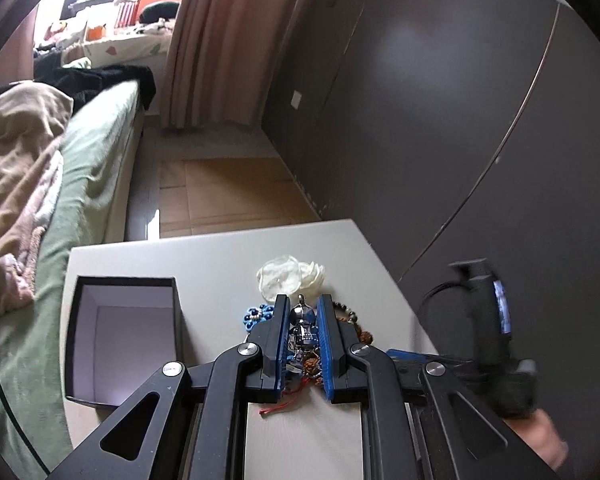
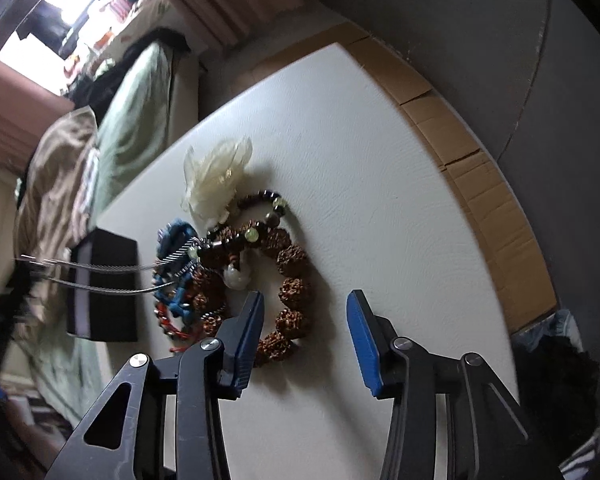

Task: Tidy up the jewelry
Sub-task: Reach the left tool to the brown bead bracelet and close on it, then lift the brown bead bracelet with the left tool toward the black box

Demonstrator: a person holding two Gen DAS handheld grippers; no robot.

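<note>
A pile of jewelry lies on the white table (image 1: 220, 264). My left gripper (image 1: 303, 309) is shut on a silver chain necklace with a metal pendant (image 1: 303, 326); in the right wrist view the taut silver chain (image 2: 112, 278) stretches left out of the pile. An open black box (image 1: 124, 332) with a pale lining stands left of the pile. The pile holds a brown seed-bead bracelet (image 2: 290, 292), a dark bead bracelet (image 2: 266, 204), a blue knotted piece (image 2: 176, 236), a red cord (image 2: 172, 326) and a white flower piece (image 2: 216, 176). My right gripper (image 2: 304, 312) is open and empty, just in front of the brown bracelet.
A bed with green sheet and beige blanket (image 1: 28, 184) lies left of the table. A dark wall panel (image 1: 440, 100) stands to the right. Cardboard (image 2: 472, 168) lies on the floor past the table's far edge. My right gripper's body (image 1: 492, 332) shows at the table's right.
</note>
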